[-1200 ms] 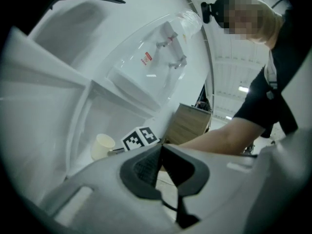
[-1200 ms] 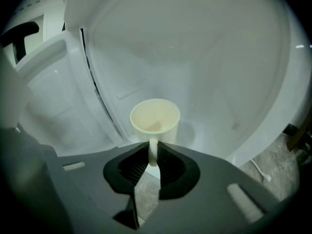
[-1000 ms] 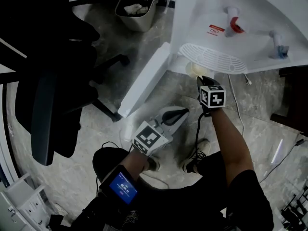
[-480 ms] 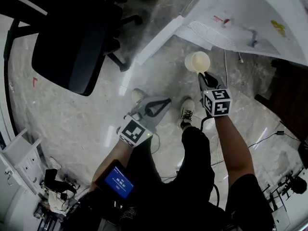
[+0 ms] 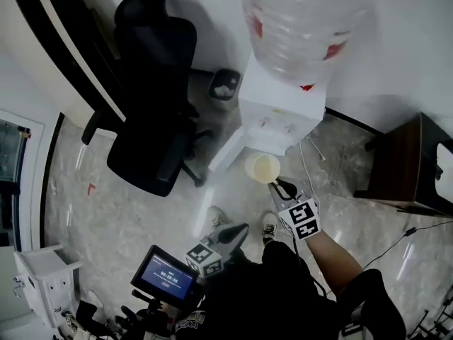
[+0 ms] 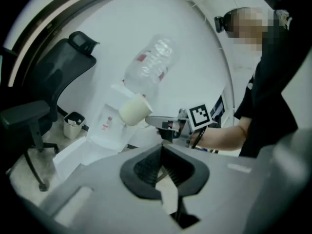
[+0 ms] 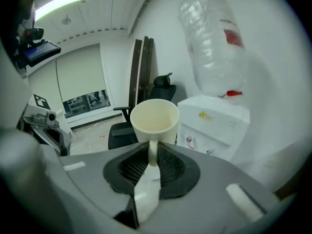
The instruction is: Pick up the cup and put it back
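Rough headcount: one cup point(image 5: 262, 167). Two grippers, the left gripper point(image 5: 236, 231) and the right gripper point(image 5: 281, 186), and each has one marker cube, so two: left cube point(image 5: 205, 258), right cube point(image 5: 303, 218). One water dispenser point(image 5: 279, 115) with one big clear bottle point(image 5: 308, 20) on top. One black office chair point(image 5: 152, 119), one waste bin point(image 5: 225, 83), one dark wooden cabinet point(image 5: 400, 168). Two shoes, left shoe point(image 5: 217, 218) and right shoe point(image 5: 270, 224). One small blue screen point(image 5: 165, 275).
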Demonstrator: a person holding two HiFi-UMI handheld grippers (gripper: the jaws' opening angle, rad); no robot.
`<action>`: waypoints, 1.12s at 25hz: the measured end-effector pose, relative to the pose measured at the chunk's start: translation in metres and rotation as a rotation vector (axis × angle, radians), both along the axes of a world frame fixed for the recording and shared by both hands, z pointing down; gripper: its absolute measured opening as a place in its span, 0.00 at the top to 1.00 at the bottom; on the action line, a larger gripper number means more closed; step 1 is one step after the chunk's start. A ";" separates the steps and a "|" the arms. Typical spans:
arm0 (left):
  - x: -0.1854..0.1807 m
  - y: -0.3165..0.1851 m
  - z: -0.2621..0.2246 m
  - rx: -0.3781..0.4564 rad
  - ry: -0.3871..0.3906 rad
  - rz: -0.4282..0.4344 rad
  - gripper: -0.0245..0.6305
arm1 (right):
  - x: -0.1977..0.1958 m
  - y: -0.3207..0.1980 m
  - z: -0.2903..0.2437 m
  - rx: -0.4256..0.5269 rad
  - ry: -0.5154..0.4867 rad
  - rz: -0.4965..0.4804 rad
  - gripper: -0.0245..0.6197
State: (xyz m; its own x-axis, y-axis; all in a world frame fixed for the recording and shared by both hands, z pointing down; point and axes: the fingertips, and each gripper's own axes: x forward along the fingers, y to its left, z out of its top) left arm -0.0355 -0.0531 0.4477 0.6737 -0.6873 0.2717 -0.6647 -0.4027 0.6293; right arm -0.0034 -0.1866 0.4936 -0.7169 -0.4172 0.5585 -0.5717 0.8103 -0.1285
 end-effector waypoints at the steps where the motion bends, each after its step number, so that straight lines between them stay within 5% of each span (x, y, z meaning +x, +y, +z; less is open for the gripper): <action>1: 0.006 -0.001 -0.013 0.024 -0.011 -0.008 0.96 | 0.008 0.005 -0.017 0.014 -0.006 -0.005 0.88; 7: 0.016 -0.002 -0.072 0.173 -0.050 -0.015 0.96 | 0.038 0.029 -0.054 0.047 -0.015 0.008 0.88; 13: 0.017 0.037 -0.074 0.217 -0.077 0.102 0.96 | 0.042 0.083 -0.060 0.049 -0.003 0.118 0.88; 28: -0.062 0.217 -0.080 0.293 -0.068 0.357 0.96 | -0.017 0.316 -0.087 0.028 -0.016 0.361 0.88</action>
